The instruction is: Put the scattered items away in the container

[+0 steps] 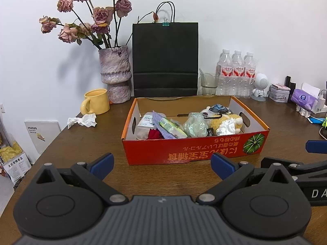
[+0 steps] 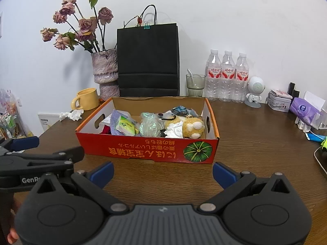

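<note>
Blue-padded fingers of the left gripper (image 1: 162, 164) and right gripper (image 2: 163, 171) are spread wide, grasping nothing. At 12 o'clock, just ahead, sits the red cardboard box (image 1: 184, 150), already packed with a plush toy and wrappers. One crumpled white tissue (image 1: 82, 120) lies at 10 o'clock beside the yellow ceramic mug (image 1: 96, 102). That looks like the last stray; next, likely a left-gripper reach and gentle pinch.

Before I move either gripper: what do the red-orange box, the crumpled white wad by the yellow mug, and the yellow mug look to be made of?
Red-orange box: cardboard, going by its brown unprinted inside, cut-out handle slots and matte printed outside. Crumpled white wad: probably tissue paper, soft and creased with ragged edges. Yellow mug: likely glazed ceramic, thick-walled with a soft sheen, though enamel cannot be ruled out.
</note>
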`<control>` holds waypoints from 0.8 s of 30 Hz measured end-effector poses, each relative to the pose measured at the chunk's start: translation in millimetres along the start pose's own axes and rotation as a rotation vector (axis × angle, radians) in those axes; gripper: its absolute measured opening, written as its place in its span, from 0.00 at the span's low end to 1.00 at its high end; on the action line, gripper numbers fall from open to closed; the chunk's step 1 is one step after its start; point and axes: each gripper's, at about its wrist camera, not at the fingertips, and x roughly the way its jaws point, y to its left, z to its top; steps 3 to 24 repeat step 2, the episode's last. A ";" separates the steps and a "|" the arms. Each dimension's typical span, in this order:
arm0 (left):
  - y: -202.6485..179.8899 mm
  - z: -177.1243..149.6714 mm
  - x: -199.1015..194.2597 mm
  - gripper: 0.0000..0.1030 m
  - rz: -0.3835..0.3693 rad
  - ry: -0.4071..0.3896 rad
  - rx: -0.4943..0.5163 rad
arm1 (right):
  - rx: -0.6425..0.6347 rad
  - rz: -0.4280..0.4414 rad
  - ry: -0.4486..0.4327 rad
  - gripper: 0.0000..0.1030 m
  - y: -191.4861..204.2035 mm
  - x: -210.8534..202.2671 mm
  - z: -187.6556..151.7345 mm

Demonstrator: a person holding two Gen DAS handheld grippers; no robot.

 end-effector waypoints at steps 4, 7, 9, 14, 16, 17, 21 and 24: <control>0.5 -0.4 0.7 1.00 -0.006 0.002 -0.005 | 0.000 0.000 0.000 1.00 0.1 -0.1 0.3; 0.5 -0.4 0.7 1.00 -0.006 0.002 -0.005 | 0.000 0.000 0.000 1.00 0.1 -0.1 0.3; 0.5 -0.4 0.7 1.00 -0.006 0.002 -0.005 | 0.000 0.000 0.000 1.00 0.1 -0.1 0.3; 0.5 -0.4 0.7 1.00 -0.006 0.002 -0.005 | 0.000 0.000 0.000 1.00 0.1 -0.1 0.3; 0.5 -0.4 0.7 1.00 -0.006 0.002 -0.005 | 0.000 0.000 0.000 1.00 0.1 -0.1 0.3; 0.5 -0.4 0.7 1.00 -0.006 0.002 -0.005 | 0.000 0.000 0.000 1.00 0.1 -0.1 0.3; 0.5 -0.4 0.7 1.00 -0.006 0.002 -0.005 | 0.000 0.000 0.000 1.00 0.1 -0.1 0.3; 0.5 -0.4 0.7 1.00 -0.006 0.002 -0.005 | 0.000 0.000 0.000 1.00 0.1 -0.1 0.3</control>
